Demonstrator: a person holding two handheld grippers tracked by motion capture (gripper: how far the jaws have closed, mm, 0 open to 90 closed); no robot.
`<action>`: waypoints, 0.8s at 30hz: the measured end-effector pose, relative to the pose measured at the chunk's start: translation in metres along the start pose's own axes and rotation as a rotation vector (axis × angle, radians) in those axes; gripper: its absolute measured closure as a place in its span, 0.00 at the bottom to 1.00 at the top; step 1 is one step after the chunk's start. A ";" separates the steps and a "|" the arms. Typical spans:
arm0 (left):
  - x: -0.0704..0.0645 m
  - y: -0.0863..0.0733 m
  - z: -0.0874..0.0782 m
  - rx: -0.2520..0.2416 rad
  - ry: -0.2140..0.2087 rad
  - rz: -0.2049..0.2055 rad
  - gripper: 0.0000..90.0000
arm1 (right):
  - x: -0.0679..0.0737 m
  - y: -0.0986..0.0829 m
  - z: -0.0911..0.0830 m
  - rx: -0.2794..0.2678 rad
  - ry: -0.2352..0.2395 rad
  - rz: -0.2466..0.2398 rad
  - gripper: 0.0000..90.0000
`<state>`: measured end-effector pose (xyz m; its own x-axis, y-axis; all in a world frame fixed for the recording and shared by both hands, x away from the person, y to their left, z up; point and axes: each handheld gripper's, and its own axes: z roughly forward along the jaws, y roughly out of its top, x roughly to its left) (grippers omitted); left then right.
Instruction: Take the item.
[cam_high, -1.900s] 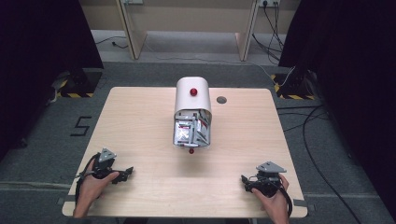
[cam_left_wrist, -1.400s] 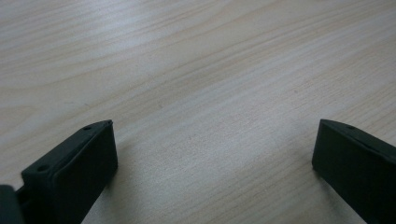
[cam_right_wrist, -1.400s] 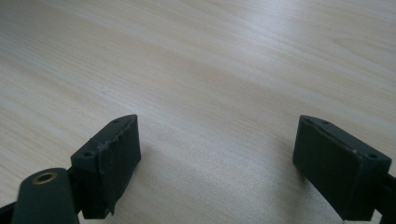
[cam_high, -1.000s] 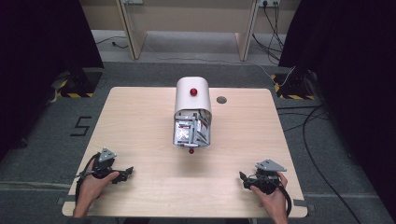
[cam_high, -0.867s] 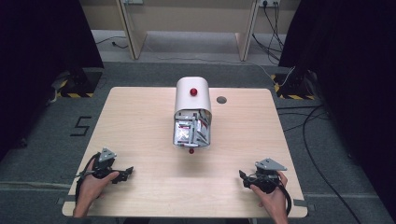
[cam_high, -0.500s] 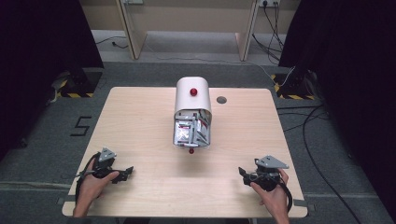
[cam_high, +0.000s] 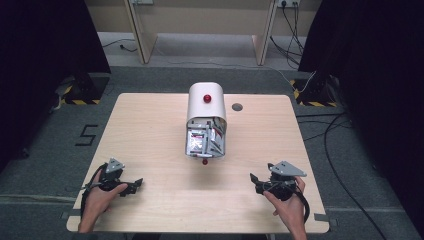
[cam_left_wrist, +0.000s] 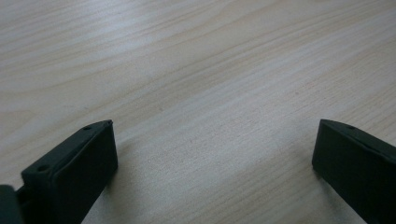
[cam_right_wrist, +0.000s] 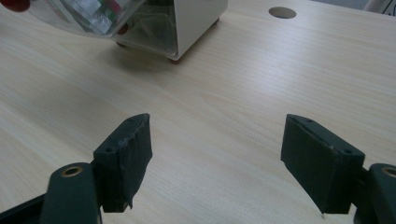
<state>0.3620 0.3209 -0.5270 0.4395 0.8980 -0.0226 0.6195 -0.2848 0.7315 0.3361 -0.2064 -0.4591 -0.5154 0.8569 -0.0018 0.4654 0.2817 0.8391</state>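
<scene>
A white dispenser box (cam_high: 205, 105) with a red knob (cam_high: 207, 98) on top stands in the middle of the table; its clear front (cam_high: 204, 141) shows several packets inside. The same box (cam_right_wrist: 187, 21) appears at the top left of the right gripper view. My left gripper (cam_high: 135, 184) rests near the front left edge, open, nothing between its fingers (cam_left_wrist: 74, 172). My right gripper (cam_high: 254, 181) sits near the front right edge, open and empty, with its fingers (cam_right_wrist: 126, 149) just above the wood and pointing toward the box.
The light wood table (cam_high: 150, 130) has a round cable hole (cam_high: 237, 107) to the right of the box. Dark curtains flank both sides. Cables and desk legs lie on the grey floor beyond the far edge.
My right gripper has shifted slightly, lifting and turning a little at the front right. The left gripper and the box have stayed put.
</scene>
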 end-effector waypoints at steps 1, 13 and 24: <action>0.000 0.000 0.000 0.000 0.000 0.000 0.00 | 0.000 0.000 0.000 0.000 0.000 0.000 0.28; 0.000 0.000 0.000 0.000 0.000 0.000 0.00 | 0.007 0.010 -0.004 -0.027 0.004 -0.018 0.28; 0.000 0.000 0.000 0.000 0.000 0.001 0.00 | 0.013 0.018 -0.004 -0.040 0.025 -0.037 0.29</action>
<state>0.3622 0.3210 -0.5271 0.4401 0.8977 -0.0226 0.6191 -0.2852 0.7317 0.3351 -0.1920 -0.4424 -0.5502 0.8348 -0.0199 0.4166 0.2951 0.8599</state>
